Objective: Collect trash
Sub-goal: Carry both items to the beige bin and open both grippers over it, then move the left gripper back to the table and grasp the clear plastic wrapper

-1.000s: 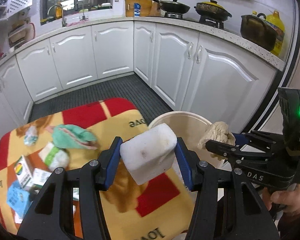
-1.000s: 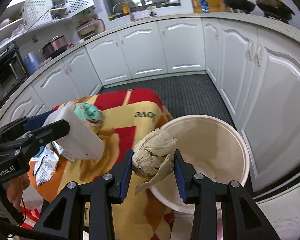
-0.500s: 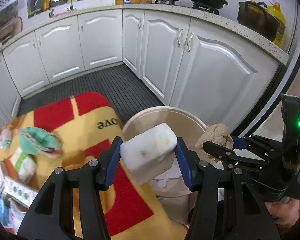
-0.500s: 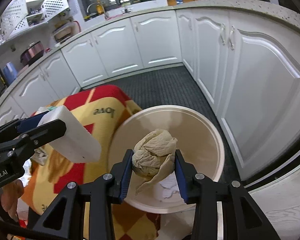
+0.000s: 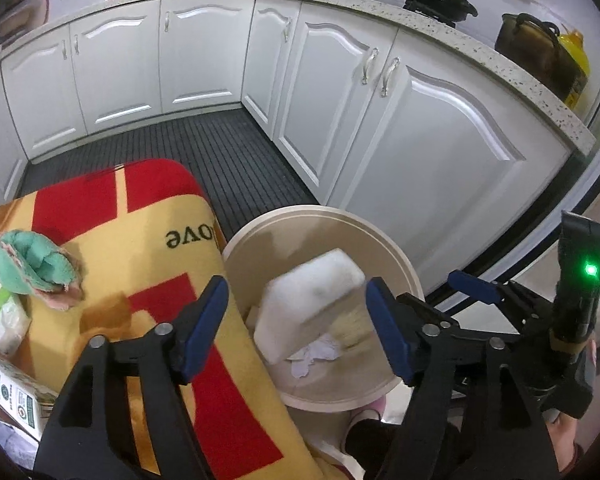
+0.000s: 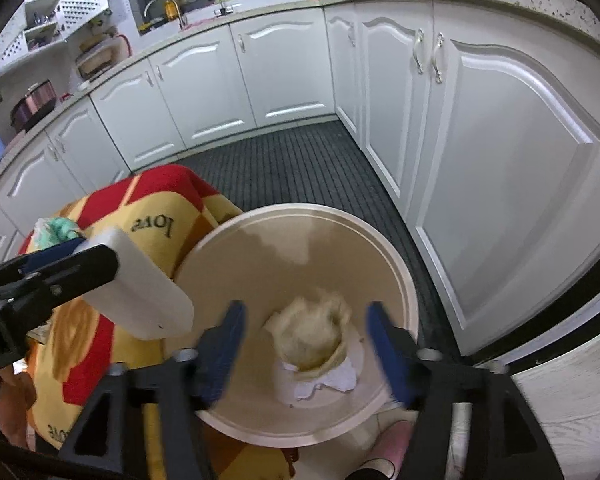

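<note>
While both opening: left claw (image 5: 296, 328) off white block (image 5: 312, 304), right claw (image 6: 306, 346) off wad (image 6: 312, 340).

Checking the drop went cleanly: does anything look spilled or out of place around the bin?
Nothing spilled. The white block and crumpled tan paper are over the bin mouth; green rag and cartons remain on the blanket.

The word "love" is woven, upside down, into the yellow-and-red blanket (image 5: 172, 240) beside the bin (image 5: 404, 264); carton (image 5: 4, 380) print looks illegible.

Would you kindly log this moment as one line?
left tongs: opening, white block dropping | right tongs: opening, beige wad dropping | below: bin
</note>
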`<state>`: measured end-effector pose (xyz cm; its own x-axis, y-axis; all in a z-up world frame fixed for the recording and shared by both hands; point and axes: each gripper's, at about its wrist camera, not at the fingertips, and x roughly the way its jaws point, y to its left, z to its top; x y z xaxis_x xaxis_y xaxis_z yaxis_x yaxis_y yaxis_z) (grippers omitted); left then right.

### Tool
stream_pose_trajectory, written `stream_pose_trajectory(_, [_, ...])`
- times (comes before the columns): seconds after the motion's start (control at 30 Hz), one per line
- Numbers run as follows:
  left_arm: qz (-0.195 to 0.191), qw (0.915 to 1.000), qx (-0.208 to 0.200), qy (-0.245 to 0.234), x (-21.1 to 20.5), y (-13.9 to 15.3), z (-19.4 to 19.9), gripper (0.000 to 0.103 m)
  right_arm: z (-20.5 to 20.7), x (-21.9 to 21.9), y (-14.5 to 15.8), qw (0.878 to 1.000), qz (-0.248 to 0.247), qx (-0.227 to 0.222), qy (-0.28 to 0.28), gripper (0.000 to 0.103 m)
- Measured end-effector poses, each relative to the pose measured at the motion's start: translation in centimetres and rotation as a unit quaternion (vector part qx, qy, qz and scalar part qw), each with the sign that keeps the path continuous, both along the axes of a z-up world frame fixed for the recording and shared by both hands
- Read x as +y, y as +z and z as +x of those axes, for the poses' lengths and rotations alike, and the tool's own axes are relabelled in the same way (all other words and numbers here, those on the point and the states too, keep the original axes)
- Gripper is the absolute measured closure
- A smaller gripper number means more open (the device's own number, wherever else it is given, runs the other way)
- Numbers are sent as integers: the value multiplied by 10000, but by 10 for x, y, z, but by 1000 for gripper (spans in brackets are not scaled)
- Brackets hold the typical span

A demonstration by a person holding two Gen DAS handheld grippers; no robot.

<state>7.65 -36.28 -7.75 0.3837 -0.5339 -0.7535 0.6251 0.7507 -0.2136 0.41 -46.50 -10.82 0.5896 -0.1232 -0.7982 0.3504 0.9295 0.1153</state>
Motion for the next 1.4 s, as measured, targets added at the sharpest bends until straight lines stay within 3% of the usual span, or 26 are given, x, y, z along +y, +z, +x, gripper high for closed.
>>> stream_pose_trajectory(0.2, [0,10000,20,66,4,0,-1,31,-5,1,-4,9999,131,0,-7,25])
stream_pose_trajectory(0.63, [-95,9987,-360,351,35,21,-12,31,-8,24,11,9998,1,-87,167,25])
stream_pose_trajectory(1.07, [-171,9938,-617,905,98,40,-13,31,-1,83,40,9969,-108,-390,669,24])
stream_pose_trajectory(1.4, [-7,9905,-607,1235,168,50,-9,31,14,131,52,9922,-11,-501,1138,24])
